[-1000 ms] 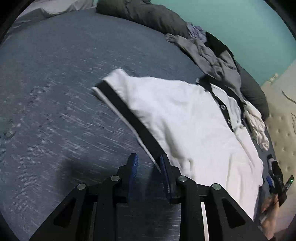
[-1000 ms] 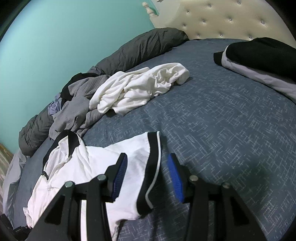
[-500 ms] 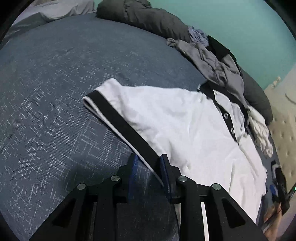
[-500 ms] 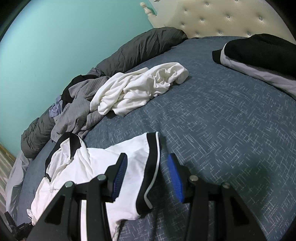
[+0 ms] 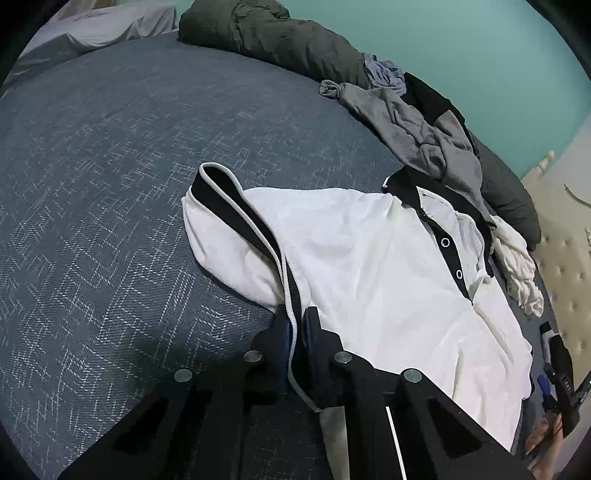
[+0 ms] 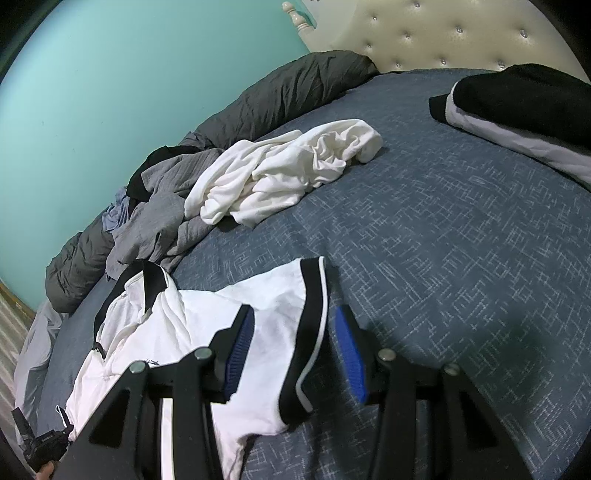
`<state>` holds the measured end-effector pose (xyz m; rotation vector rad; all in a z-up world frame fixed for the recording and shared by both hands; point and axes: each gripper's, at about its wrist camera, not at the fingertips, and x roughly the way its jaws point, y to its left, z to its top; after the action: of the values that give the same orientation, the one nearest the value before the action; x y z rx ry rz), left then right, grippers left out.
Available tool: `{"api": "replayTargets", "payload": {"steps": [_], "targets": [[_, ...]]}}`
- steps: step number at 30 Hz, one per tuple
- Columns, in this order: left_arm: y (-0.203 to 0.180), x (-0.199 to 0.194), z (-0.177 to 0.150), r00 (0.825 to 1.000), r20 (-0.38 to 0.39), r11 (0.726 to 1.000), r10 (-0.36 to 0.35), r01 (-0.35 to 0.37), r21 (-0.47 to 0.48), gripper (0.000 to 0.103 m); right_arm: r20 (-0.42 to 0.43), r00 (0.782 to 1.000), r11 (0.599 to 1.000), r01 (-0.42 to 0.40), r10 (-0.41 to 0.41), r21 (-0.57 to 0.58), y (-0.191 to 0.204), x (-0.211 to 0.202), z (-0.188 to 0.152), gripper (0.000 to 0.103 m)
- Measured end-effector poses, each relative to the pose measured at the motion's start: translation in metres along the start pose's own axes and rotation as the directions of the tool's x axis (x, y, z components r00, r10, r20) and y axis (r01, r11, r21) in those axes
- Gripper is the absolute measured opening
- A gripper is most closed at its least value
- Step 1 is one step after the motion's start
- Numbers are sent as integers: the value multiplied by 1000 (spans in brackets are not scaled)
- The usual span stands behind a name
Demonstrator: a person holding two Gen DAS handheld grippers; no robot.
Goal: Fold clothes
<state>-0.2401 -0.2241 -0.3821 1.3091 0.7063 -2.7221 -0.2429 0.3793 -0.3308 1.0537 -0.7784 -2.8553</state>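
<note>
A white polo shirt (image 5: 369, 266) with black collar, placket and sleeve cuffs lies face up on the blue bed cover (image 5: 110, 184). My left gripper (image 5: 295, 325) is shut on the black cuff (image 5: 251, 229) of one sleeve and lifts it, so the sleeve bunches. In the right wrist view the same shirt (image 6: 177, 332) shows with its other sleeve and black cuff (image 6: 314, 306). My right gripper (image 6: 295, 339) is open, its blue pads (image 6: 349, 350) either side of that cuff, not closed on it.
A crumpled white garment (image 6: 288, 170) and grey clothes (image 6: 159, 221) lie by a dark grey duvet (image 6: 277, 96) along the teal wall. A folded black and grey stack (image 6: 524, 110) sits near the tufted headboard (image 6: 443, 33). Grey clothes (image 5: 413, 125) lie beyond the collar.
My left gripper has closed on the sleeve cuff and raised it, so the sleeve now folds up. My right gripper stays open over the other cuff, barely moved.
</note>
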Motion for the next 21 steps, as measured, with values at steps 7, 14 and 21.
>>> {"api": "replayTargets", "payload": {"steps": [7,14,21], "targets": [[0,-27,-2,1000,8,1000,-5,4,23,7,-2,1000,1000,-12,12,1,3,0,-1,46],[7,-61,-13,1000,-10,999,2,-2,40,6,7,999,999,-32,32,4,6,-6,2,46],[41,-61,-27,995,-97,996,-39,31,-81,5,5,999,998,-54,54,32,4,-8,4,46]]}}
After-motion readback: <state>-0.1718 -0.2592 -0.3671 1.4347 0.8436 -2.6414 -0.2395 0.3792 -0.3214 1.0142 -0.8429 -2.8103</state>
